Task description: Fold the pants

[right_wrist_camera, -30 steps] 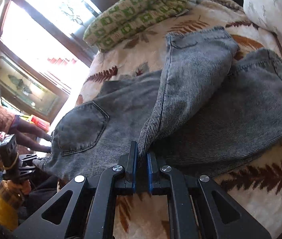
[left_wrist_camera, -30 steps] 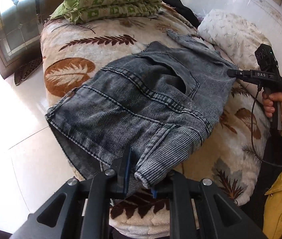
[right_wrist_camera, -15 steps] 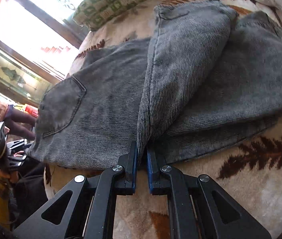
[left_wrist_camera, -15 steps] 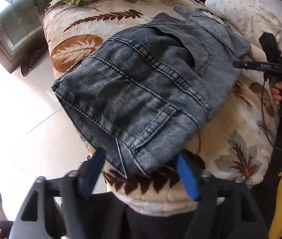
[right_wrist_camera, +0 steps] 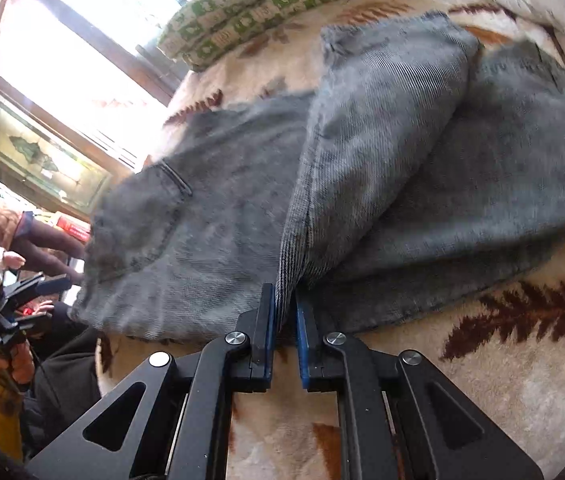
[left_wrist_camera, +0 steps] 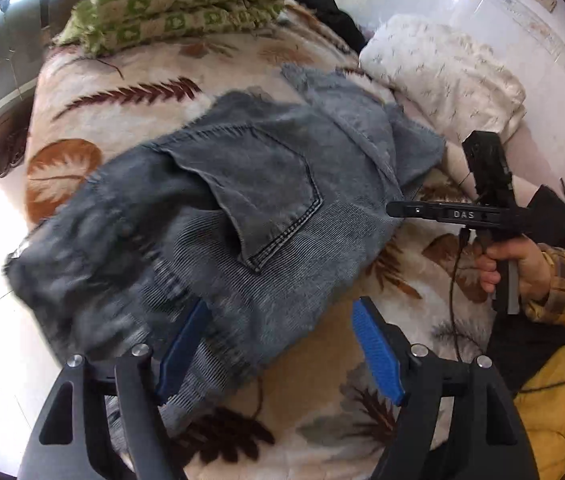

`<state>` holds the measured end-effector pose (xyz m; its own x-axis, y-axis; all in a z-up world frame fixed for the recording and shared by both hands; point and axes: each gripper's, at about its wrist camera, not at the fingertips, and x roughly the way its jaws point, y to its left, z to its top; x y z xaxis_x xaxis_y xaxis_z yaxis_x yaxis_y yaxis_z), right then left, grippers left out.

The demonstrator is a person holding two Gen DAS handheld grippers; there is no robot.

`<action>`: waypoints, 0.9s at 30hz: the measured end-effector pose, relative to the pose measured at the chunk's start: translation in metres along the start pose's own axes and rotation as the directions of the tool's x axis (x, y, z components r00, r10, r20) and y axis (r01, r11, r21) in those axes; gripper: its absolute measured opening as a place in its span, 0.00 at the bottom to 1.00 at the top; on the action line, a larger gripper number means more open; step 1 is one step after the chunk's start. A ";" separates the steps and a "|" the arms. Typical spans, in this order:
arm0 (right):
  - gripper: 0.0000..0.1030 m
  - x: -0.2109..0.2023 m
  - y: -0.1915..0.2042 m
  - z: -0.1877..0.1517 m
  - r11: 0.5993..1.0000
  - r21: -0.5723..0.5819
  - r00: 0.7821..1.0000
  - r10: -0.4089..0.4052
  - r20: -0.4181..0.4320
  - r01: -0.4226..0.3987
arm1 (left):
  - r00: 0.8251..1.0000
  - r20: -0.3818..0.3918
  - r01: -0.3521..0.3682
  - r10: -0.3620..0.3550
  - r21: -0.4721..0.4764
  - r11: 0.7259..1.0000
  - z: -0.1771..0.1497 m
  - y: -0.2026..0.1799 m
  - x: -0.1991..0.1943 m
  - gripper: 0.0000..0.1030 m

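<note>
A: What has just changed?
B: The left gripper, clamped on the jeans' waistband a second ago, now stands wide open with nothing pinched; the right gripper stays closed on a folded leg edge

A: Meaning?
B: Probably that fold is laid. The ribbed grey denim lies mid-frame on the plush leaf-print blanket, back pocket upward
</note>
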<state>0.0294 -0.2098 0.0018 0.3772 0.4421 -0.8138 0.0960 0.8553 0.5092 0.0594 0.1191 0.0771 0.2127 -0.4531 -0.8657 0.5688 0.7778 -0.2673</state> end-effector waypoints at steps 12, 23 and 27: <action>0.39 -0.061 -0.002 0.051 0.992 -0.116 0.998 -0.049 0.045 0.054 | 0.999 -0.019 0.026 -0.026 0.003 1.000 0.008 -0.015 0.009 0.75; 0.43 -0.113 -0.070 0.164 0.975 -0.055 0.969 -0.207 0.132 0.216 | 0.986 -0.009 0.166 -0.167 -0.067 0.984 0.121 -0.059 0.081 0.76; 0.43 -0.110 -0.099 0.173 0.979 -0.017 0.976 -0.200 0.090 0.202 | 0.988 -0.006 0.152 -0.154 -0.111 0.982 0.159 -0.059 0.106 0.76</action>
<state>0.1374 -0.3901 0.0895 0.4317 0.2360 -0.8706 0.1543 0.9316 0.3291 0.1744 -0.0443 0.0684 0.1174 -0.5648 -0.8168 0.5028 0.7432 -0.4415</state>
